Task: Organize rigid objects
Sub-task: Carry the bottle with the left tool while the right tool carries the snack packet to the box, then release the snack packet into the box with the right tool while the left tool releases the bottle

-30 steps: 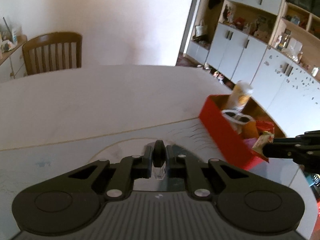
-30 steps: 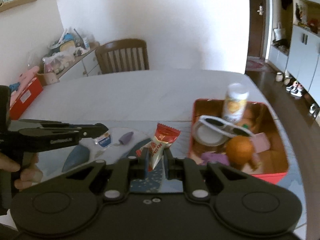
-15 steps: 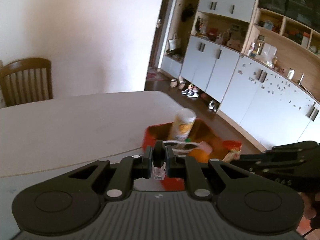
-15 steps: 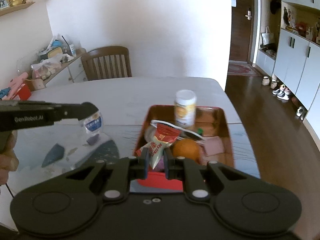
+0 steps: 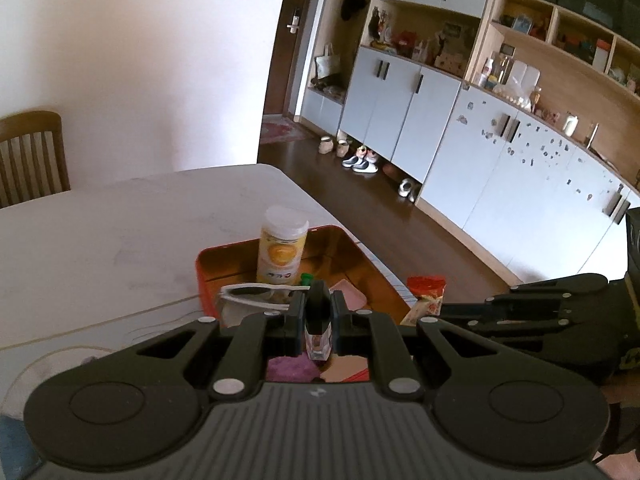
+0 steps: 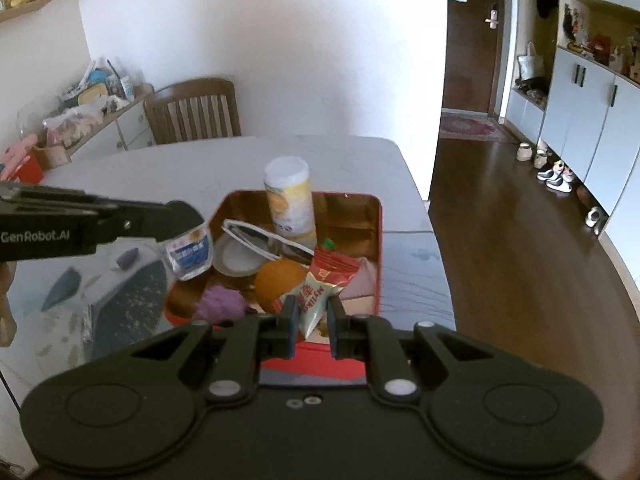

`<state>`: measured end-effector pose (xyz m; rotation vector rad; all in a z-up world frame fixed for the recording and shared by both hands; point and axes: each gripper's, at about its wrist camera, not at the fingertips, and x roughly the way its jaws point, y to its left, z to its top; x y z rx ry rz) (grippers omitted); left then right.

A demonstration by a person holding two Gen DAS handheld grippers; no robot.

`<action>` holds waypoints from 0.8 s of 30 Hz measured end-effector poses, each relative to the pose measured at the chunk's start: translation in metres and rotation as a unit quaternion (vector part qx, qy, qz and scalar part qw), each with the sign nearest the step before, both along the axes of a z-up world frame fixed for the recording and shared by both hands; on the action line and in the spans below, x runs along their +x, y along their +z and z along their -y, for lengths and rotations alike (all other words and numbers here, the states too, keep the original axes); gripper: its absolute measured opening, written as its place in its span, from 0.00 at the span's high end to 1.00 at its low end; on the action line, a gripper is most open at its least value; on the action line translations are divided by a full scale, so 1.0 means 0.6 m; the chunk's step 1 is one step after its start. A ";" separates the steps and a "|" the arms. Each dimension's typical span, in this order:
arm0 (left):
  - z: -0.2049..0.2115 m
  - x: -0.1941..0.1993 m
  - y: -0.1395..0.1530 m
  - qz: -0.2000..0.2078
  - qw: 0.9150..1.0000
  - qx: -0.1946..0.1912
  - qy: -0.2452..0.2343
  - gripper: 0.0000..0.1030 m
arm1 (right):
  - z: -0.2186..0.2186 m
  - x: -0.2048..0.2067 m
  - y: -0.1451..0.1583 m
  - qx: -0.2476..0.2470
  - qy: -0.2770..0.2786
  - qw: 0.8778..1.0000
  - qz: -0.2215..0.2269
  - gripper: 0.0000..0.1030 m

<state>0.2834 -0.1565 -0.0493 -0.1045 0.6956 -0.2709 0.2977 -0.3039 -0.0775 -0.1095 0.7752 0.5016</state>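
Observation:
A red tin box (image 6: 378,240) (image 5: 202,276) sits on the white table. It holds a yellow canister (image 6: 290,200) (image 5: 282,252), white sunglasses (image 6: 264,240) (image 5: 256,292), an orange (image 6: 280,280), a purple ball (image 6: 220,304) and a pink pad (image 5: 348,296). My left gripper (image 5: 318,320) (image 6: 184,216) is shut on a small clear packet (image 6: 189,254) (image 5: 318,340), held over the box's left edge. My right gripper (image 6: 310,316) is shut on a red and white snack packet (image 6: 320,288) (image 5: 426,296), held over the box's near side.
A blue patterned mat (image 6: 120,300) lies left of the box, with a small purple piece (image 6: 128,258) on it. A wooden chair (image 6: 192,116) stands behind the table. The table edge and wooden floor (image 6: 500,240) lie to the right, with cabinets (image 5: 500,152) beyond.
Both grippers have moved toward the red box with their packets. The left one swung right from the mat to over the box's left edge; the right one now hangs over its near side.

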 end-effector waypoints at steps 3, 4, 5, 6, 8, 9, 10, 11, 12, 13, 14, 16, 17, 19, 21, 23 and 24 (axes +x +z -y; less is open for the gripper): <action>0.008 0.018 -0.010 -0.008 1.000 0.003 0.007 0.88 | 0.006 0.016 -0.010 -0.006 0.009 1.000 -0.010 0.86; 0.012 0.024 -0.013 -0.009 1.000 0.006 0.010 0.88 | 0.007 0.021 -0.013 -0.008 0.012 1.000 -0.013 0.86; 0.014 0.029 -0.016 -0.012 1.000 0.007 0.013 0.88 | 0.006 0.027 -0.016 -0.011 0.016 1.000 -0.015 0.86; 0.014 0.035 -0.021 -0.014 1.000 0.008 0.018 0.88 | 0.006 0.032 -0.019 -0.013 0.019 1.000 -0.018 0.86; 0.013 0.047 -0.030 -0.025 0.999 0.003 0.026 0.88 | 0.002 0.044 -0.027 -0.022 0.028 0.999 -0.027 0.86; 0.010 0.054 -0.036 -0.030 0.999 -0.001 0.032 0.88 | 0.000 0.050 -0.031 -0.025 0.032 0.999 -0.032 0.86; 0.007 0.058 -0.043 -0.036 0.999 -0.006 0.038 0.88 | -0.002 0.056 -0.035 -0.028 0.038 0.998 -0.038 0.86; 0.003 0.063 -0.049 -0.042 0.998 -0.013 0.044 0.88 | -0.002 0.060 -0.037 -0.031 0.043 0.998 -0.041 0.86; -0.001 0.069 -0.055 -0.050 0.997 -0.021 0.051 0.88 | -0.006 0.064 -0.040 -0.037 0.049 0.997 -0.042 0.86; -0.007 0.074 -0.062 -0.058 0.996 -0.032 0.056 0.88 | -0.006 0.068 -0.042 -0.040 0.055 0.997 -0.046 0.86; -0.011 0.078 -0.069 -0.064 0.995 -0.040 0.060 0.88 | -0.007 0.071 -0.045 -0.042 0.058 0.996 -0.049 0.86; -0.017 0.084 -0.081 -0.071 0.994 -0.043 0.069 0.88 | -0.009 0.076 -0.048 -0.046 0.063 0.996 -0.053 0.86; -0.019 0.085 -0.084 -0.070 0.994 -0.045 0.071 0.88 | -0.010 0.078 -0.050 -0.048 0.065 0.995 -0.055 0.86; -0.021 0.090 -0.091 -0.077 0.993 -0.046 0.074 0.88 | -0.013 0.082 -0.054 -0.050 0.071 0.994 -0.060 0.86; -0.019 0.093 -0.097 -0.081 0.993 -0.032 0.077 0.88 | -0.016 0.086 -0.056 -0.054 0.076 0.994 -0.062 0.86; -0.020 0.095 -0.103 -0.086 0.993 -0.029 0.078 0.89 | -0.018 0.089 -0.060 -0.058 0.080 0.993 -0.066 0.85; -0.021 0.095 -0.105 -0.086 0.993 -0.030 0.078 0.88 | -0.018 0.090 -0.062 -0.058 0.081 0.993 -0.068 0.84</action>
